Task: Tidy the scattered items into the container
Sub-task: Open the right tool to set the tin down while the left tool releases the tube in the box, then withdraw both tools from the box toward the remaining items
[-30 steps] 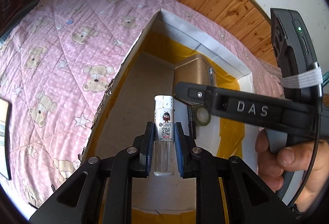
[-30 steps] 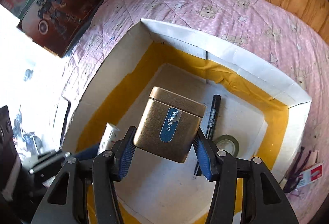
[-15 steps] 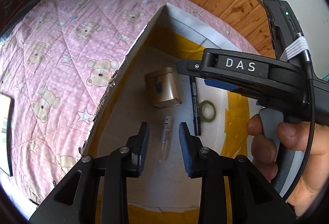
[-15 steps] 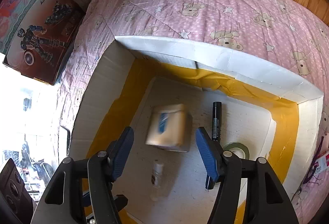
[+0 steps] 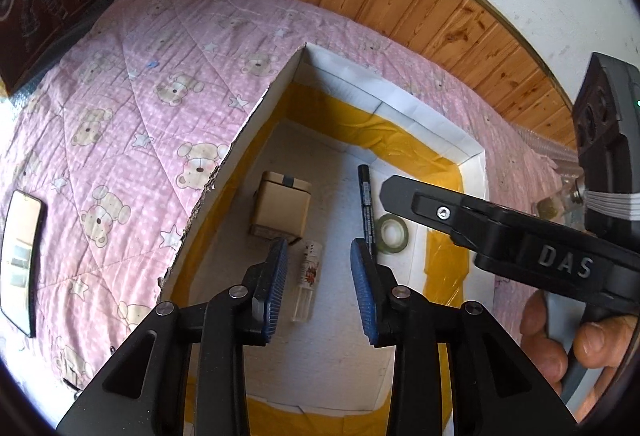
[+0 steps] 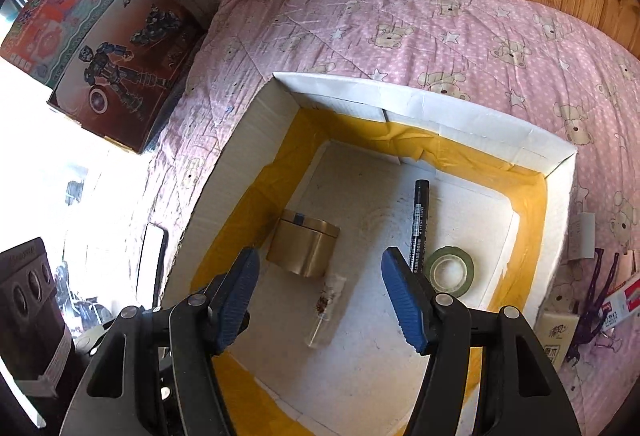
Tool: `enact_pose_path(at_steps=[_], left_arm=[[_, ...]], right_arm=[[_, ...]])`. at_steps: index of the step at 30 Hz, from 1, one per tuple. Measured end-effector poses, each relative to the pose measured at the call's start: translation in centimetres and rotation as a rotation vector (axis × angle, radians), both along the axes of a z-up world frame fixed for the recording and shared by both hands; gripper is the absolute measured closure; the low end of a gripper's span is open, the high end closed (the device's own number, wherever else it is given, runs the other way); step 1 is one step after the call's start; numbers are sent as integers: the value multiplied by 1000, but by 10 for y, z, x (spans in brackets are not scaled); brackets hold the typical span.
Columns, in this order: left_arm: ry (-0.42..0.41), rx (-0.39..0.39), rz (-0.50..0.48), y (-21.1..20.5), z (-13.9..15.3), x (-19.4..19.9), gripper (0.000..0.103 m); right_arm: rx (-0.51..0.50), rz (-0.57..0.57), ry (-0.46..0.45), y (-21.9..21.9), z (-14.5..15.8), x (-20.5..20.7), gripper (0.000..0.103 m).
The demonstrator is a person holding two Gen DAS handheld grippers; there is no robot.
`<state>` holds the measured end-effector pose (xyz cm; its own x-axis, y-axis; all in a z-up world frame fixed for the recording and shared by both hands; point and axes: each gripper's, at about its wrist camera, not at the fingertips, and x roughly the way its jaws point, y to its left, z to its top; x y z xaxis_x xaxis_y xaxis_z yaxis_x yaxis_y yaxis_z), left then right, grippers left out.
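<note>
A white cardboard box (image 5: 424,116) (image 6: 460,108) with yellow tape inside sits on the pink bear quilt. On its floor lie a gold tin (image 5: 282,206) (image 6: 304,248), a small clear bottle (image 5: 306,284) (image 6: 326,310), a black marker (image 5: 366,202) (image 6: 420,226) and a green tape roll (image 5: 393,235) (image 6: 450,270). My left gripper (image 5: 318,286) is open and empty above the bottle. My right gripper (image 6: 320,296) is open and empty above the box; its body shows in the left wrist view (image 5: 520,248).
A phone (image 5: 20,260) lies on the quilt left of the box. Toy boxes (image 6: 116,48) stand at the quilt's far left. Small packets and a purple cord (image 6: 592,304) lie right of the box. A wooden wall runs behind.
Both grippers opened and rose. The left let go of the bottle, the right let go of the gold tin; both now lie on the box floor.
</note>
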<state>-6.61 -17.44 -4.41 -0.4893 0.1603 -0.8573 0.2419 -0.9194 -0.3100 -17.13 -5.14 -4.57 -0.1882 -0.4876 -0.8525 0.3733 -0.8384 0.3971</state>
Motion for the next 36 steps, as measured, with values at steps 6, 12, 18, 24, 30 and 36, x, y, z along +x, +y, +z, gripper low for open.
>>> enact_pose_path(at_steps=[6,12,18,24,30,36], left_arm=[[94,-96,20,18,31,15,69],[168,-179,17,39,52,30,66],[219,-206,8,61,61,47,63],[271,-190,-2,82,69,60,61],[298,-184,-51,113,71,63,61],[339,-155,-228,171,70,66,61]], right_arm=[[-89,34,142,29,42,36,38],[-179,63,282,63,74,82,38],[-273,83,352,91,85,119,38],[-342,58,448,135,89,150,38],[-400,-14,451,176,87,161,38],[-348,-155,415,221,71,151,38]])
